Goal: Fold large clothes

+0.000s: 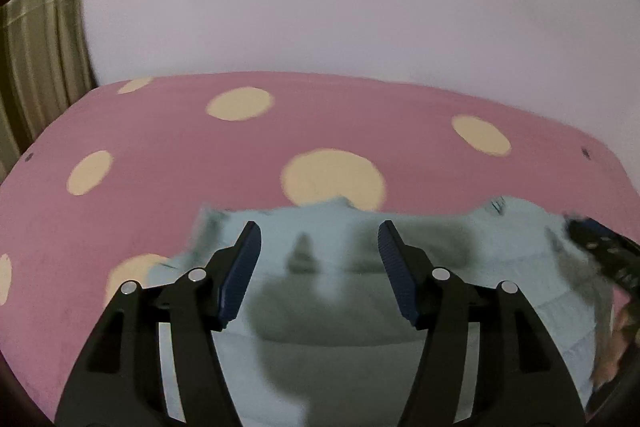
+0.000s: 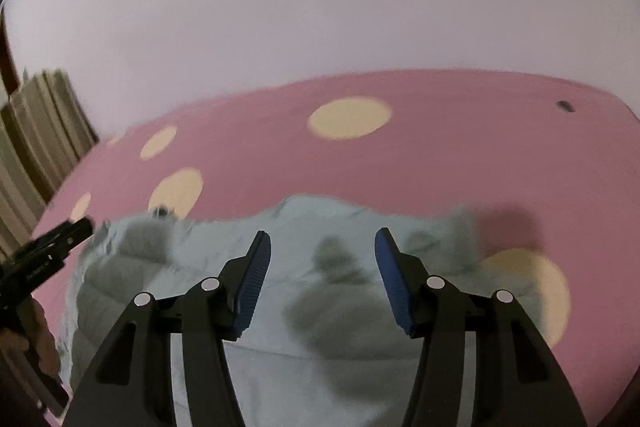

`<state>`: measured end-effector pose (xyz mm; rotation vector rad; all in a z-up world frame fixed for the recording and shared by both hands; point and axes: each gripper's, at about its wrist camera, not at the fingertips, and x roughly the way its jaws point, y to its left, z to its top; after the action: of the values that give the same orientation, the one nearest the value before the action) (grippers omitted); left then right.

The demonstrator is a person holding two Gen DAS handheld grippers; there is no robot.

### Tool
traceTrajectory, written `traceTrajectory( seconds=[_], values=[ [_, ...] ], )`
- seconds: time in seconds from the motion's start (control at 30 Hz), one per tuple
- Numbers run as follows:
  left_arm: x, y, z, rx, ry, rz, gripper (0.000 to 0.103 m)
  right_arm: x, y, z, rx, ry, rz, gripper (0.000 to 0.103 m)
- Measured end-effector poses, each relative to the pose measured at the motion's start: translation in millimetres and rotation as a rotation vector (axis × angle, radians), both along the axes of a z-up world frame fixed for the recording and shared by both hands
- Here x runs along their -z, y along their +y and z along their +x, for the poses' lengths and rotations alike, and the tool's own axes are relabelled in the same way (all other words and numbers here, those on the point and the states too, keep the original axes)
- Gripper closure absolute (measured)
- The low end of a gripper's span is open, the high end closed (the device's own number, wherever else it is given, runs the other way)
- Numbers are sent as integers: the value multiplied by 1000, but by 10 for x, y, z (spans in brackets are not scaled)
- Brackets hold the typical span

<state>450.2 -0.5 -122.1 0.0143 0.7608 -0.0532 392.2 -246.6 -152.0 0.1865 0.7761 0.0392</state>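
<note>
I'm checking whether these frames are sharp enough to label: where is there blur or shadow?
Left wrist view: the pale blue garment has smeared edges, with tool shadows across it. Right wrist view: the pink sheet with cream dots is streaked, and the left tool at the edge is blurred.

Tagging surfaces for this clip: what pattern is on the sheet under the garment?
Pink bed sheet with large cream polka dots, clearest in the left wrist view.

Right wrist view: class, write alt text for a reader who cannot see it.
The right gripper, jaws open and empty, hangs over a pale blue garment lying on a pink bedsheet with cream dots. The left gripper pokes in at the left edge, below a plain white wall.
</note>
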Motion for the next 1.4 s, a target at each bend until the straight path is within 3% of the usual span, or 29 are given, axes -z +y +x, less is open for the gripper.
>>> traceTrajectory(
  seconds=[0.23,0.53,0.67,0.8,1.0,1.07,1.17,1.3,1.4],
  values=[
    [540,-165,232,-48,117,35,38,435,266,226,-14,89,-101,49],
    [823,-124,304,-50,110,-4,35,618,257,244,-4,79,-102,47],
    [825,-111,314,-47,120,-10,34,608,252,241,-2,76,-99,47],
    [603,-67,249,-38,131,-11,35,453,182,225,-1,70,-59,47],
    [262,437,-142,-91,61,-68,34,122,-257,-175,99,8,-81,47],
    [293,606,-218,-136,52,-57,33,162,-412,-271,130,15,-112,47],
    [476,772,-190,-179,105,-60,33,337,-571,-289,152,54,-106,47],
    [723,775,-114,-180,117,-23,29,542,-579,-240,146,68,-129,43],
    [846,814,-103,-182,123,-50,28,640,-619,-203,146,78,-106,41]
  ],
)
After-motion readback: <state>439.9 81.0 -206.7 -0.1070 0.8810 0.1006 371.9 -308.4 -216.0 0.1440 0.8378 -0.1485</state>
